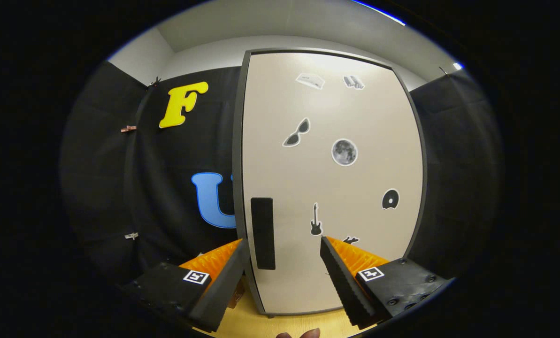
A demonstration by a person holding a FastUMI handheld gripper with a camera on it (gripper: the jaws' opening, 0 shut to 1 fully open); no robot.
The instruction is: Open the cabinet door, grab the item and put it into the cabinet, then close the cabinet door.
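A tall beige cabinet point(331, 188) with a dark frame stands upright just ahead of me, its door point(364, 225) shut and dotted with small stickers. A black vertical handle point(263, 233) sits low on the door near its left edge. My gripper point(284, 244) is open, its two fingers spread wide in front of the door's lower part. The handle lies between the fingers, closer to the left one, and a little beyond their tips. Nothing is held between the fingers.
The cabinet rests on a light wooden tabletop point(289, 326), seen under the fingers. Black cloth walls hang left point(167, 197) and right point(453, 188) of the cabinet. A fingertip of a person's hand point(303, 334) shows below, between the fingers.
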